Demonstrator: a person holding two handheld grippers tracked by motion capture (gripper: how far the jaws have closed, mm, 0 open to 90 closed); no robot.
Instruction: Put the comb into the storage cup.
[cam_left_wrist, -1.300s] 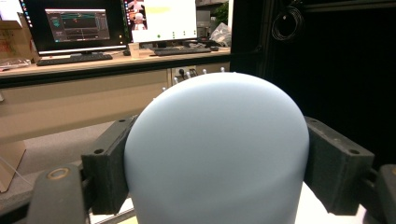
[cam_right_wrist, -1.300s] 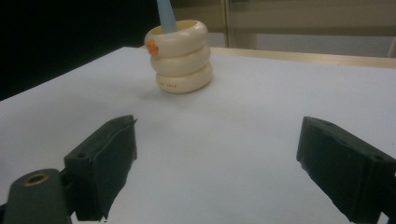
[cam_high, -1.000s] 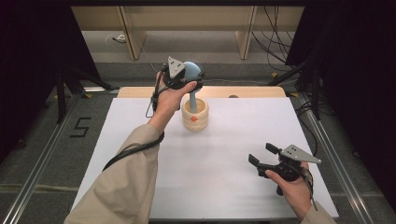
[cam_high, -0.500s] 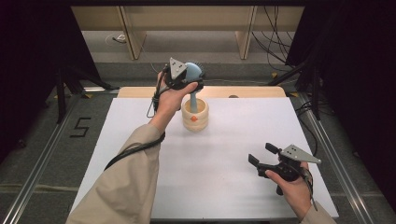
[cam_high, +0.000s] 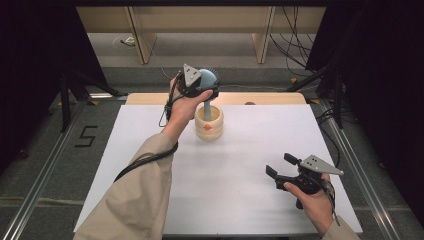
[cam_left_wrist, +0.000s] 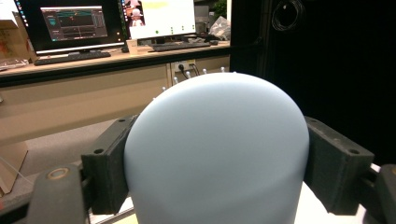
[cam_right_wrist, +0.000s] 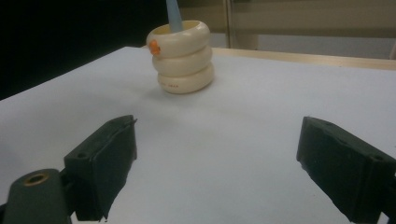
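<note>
- Starting at the left, our left hand-held gripper (cam_high: 206, 86) is clamped on the rounded pale-blue head of the brush (cam_high: 208, 80). In the left gripper view both black pads press against the sides of the brush head (cam_left_wrist: 217, 149), with the jaws standing fairly wide because the head is broad.
- The brush stands nearly upright, its blue handle running down into the cream ringed holder (cam_high: 209, 123), which sits on the white counter (cam_high: 150, 150) toward the far edge, a little left of the middle.
- As we read it, the step in hand is lifting the brush out of the holder or seating it there; either way we want to move straight along the handle's line.
- To do that well, we should keep the grip even on both sides of the dome, since a smooth rounded head can squirm out of flat pads.
- We should avoid any sideways pull, which could drag on the rim and tip the light holder.
- At the right, our right hand-held gripper (cam_high: 280, 167) hovers with its jaws wide apart and nothing between them, well apart from the holder (cam_right_wrist: 181, 56); it could steady the holder if that starts to rock.
</note>
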